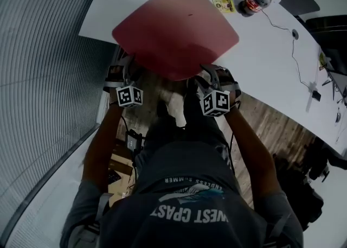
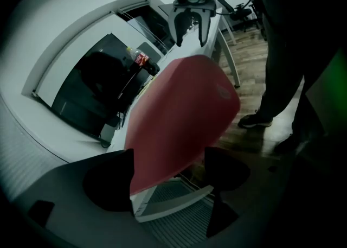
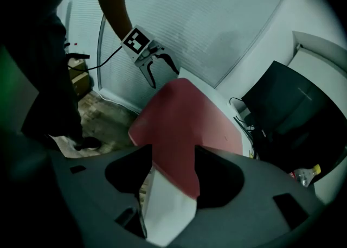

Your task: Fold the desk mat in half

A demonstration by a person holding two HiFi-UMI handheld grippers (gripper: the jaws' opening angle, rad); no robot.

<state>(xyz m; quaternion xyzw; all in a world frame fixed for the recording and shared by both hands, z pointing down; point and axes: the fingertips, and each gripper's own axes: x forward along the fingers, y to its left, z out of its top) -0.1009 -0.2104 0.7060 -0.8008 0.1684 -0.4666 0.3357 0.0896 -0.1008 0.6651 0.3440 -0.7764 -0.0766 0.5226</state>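
The red desk mat [image 1: 176, 30] lies flat on the white table [image 1: 260, 57], its near edge reaching past the table's front edge. My left gripper [image 1: 126, 70] is at the mat's near left corner and my right gripper [image 1: 209, 76] at its near right corner. In the left gripper view the mat [image 2: 179, 116] runs between the wide jaws of the left gripper [image 2: 168, 171], with a gap beside the right jaw. In the right gripper view a mat corner [image 3: 181, 127] sits between the spread jaws of the right gripper [image 3: 172, 173]. Neither gripper's pads visibly clamp the mat.
A cola bottle [image 1: 254, 1] and a yellow card [image 1: 223, 4] lie just beyond the mat's far right corner. A thin cable [image 1: 293, 51] trails across the table to the right. A dark monitor [image 3: 293, 111] stands at the back. The person's legs [image 2: 282, 51] stand on the wooden floor.
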